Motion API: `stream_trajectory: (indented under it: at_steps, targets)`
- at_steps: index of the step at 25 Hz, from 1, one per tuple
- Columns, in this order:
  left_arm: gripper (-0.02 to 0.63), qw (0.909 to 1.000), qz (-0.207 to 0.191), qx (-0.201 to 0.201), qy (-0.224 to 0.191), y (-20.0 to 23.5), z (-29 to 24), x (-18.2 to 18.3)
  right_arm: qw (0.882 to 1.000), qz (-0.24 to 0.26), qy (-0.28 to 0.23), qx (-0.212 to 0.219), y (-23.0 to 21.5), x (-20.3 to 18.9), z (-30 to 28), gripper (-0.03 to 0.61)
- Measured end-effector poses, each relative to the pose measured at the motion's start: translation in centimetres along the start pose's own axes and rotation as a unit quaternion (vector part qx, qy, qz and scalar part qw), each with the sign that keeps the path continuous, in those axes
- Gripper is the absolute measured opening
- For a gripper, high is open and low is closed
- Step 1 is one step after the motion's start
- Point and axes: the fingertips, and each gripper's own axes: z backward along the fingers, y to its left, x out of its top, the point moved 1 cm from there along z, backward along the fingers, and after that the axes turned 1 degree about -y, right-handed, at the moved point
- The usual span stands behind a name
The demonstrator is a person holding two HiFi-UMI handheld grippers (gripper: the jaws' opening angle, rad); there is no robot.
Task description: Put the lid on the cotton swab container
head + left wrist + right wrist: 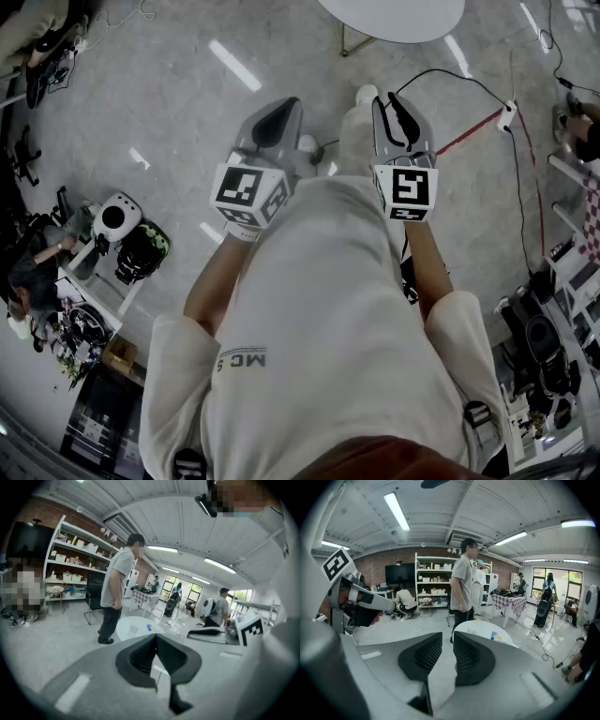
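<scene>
My left grey claw (156, 638) is clenched, tips meeting on nothing. My right grey claw (448, 641) stands a slit apart, empty. Beyond it, at frame centre, a round white bench (478, 628) carries a small coloured item (497, 636). I cannot tell whether this is the cotton swab container. A person in a grey shirt (462, 585) stands behind the bench.

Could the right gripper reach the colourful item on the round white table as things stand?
Probably not yet: the right gripper is short of the round table; only open floor lies between.

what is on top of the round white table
A small colourful item lies on the round white table; too small to identify. The right gripper's jaws cover the table's near edge.
</scene>
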Motion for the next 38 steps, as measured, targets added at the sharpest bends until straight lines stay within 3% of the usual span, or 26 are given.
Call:
stream_trajectory:
  at_steps: [4,9,19,30,38]
  targets:
    - [0.002,0.9993,-0.036,-0.009,-0.005,-3.9,3.7,0.5,0.999,-0.028,-0.017,-0.001,1.2,1.5,5.5,0.060]
    - [0.002,0.9976,-0.063,-0.023,-0.016,-7.7,4.5,1.3,0.998,-0.036,-0.048,-0.015,0.0,2.6,8.7,0.011]
    - [0.002,0.9942,-0.105,-0.014,-0.017,-12.3,-0.5,5.8,0.993,-0.078,-0.082,0.030,-6.1,4.7,8.6,-0.003]
    - [0.002,0.9941,-0.106,0.020,0.008,-12.2,-5.4,6.1,0.990,-0.094,-0.087,0.060,-10.8,4.8,4.0,-0.003]
    - [0.001,0.9951,-0.098,0.002,0.013,-6.3,-10.9,9.5,0.991,-0.099,-0.079,0.050,-11.9,7.5,-3.7,-0.003]
